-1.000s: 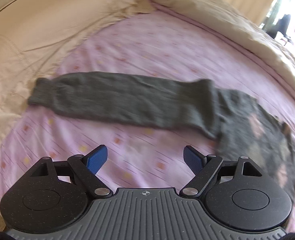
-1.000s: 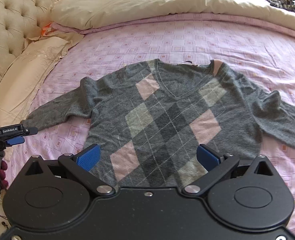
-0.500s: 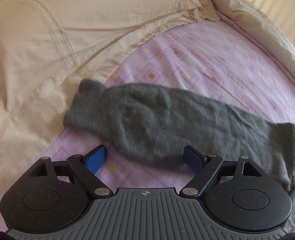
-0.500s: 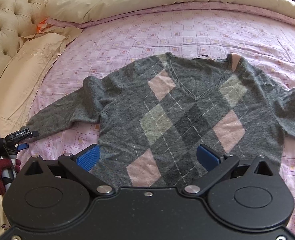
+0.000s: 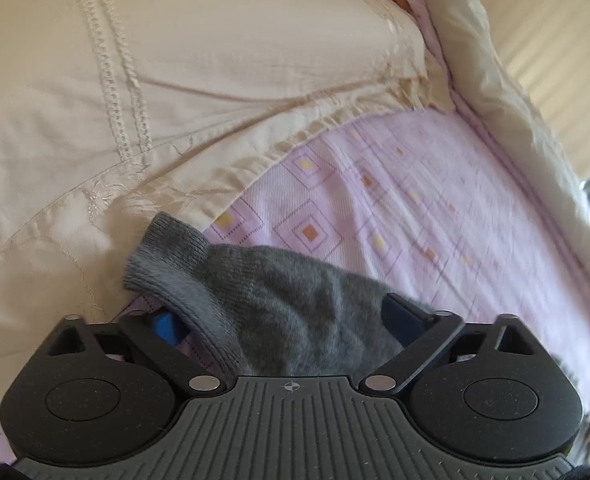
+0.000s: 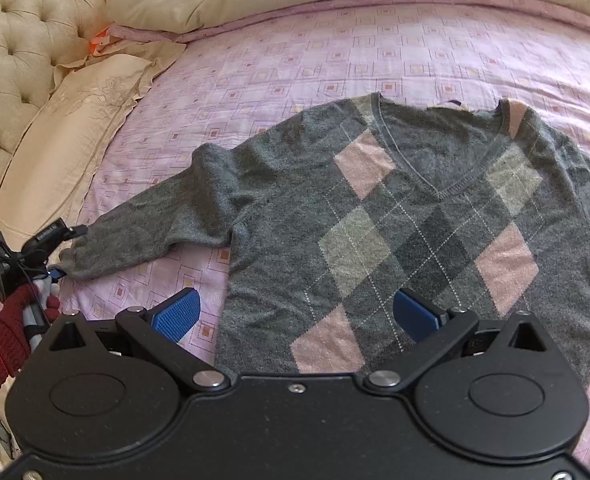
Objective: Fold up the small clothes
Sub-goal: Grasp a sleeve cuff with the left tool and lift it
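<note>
My left gripper [image 5: 283, 324] has its fingers spread wide around the cuff [image 5: 175, 264] of the argyle sweater [image 6: 407, 232] lying flat on the bed, its sleeve [image 6: 155, 228] running crosswise, while my right gripper [image 6: 295, 314] hovers agape above the hem.

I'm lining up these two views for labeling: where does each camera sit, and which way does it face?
Left wrist: on the left gripper, low over the bed, facing the sweater's sleeve cuff and pillow; both fingers show, open around the sleeve.
Right wrist: on the right gripper, above the bed, facing the sweater and headboard; open fingers and a gloved hand show.
Shared: sleeve, pillow, pink sheet.
</note>
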